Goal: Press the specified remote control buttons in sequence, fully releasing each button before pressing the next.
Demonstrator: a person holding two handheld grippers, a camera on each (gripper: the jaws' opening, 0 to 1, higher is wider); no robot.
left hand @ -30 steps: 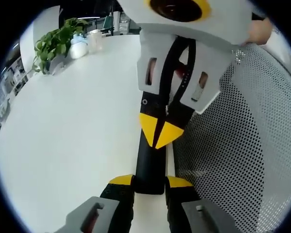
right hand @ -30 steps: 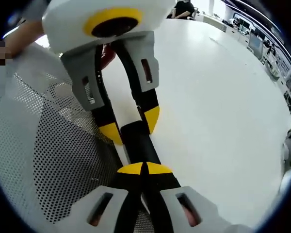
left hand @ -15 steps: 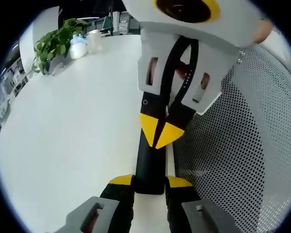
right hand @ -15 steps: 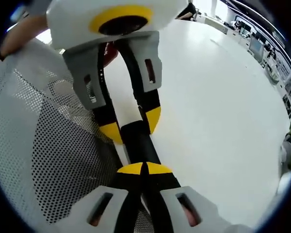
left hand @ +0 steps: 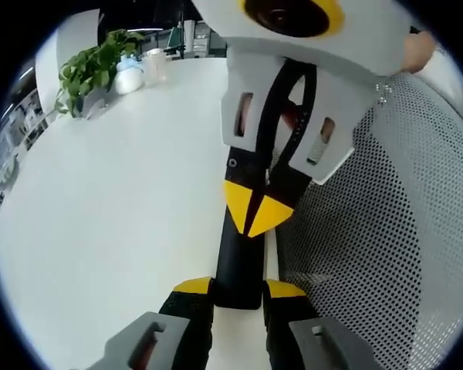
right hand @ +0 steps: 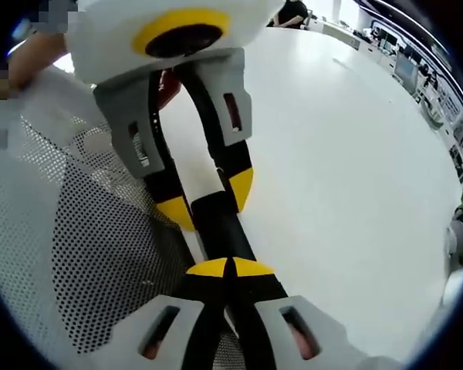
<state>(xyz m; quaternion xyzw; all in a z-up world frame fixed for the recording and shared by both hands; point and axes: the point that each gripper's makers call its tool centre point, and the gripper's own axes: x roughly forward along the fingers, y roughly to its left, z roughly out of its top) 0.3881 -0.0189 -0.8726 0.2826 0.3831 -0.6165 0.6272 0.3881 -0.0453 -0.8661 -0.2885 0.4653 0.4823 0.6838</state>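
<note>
Both claws are doing a job. Left gripper (left hand: pixel 239 287) is squeezing the near end of the black remote control (left hand: pixel 241 254), one yellow tip on each side. In the right gripper view, the left gripper (right hand: pixel 206 203) is reaching in from the top and hugging the far end of the remote control (right hand: pixel 220 231).

Right gripper (right hand: pixel 230 267) is clenched, its two yellow tips touching, and it is resting on top of the remote. In the left gripper view, that right gripper (left hand: pixel 256 208) is coming in from the top with its tips closed and pointing down at the remote.

White table (left hand: pixel 116 200) is lying under the remote, and a white mesh chair back (left hand: pixel 363 231) is sitting beside it. A green plant (left hand: pixel 92 69) is standing far off.

It looks like a button press is happening now. I cannot tell which button, or how many are done or left.
</note>
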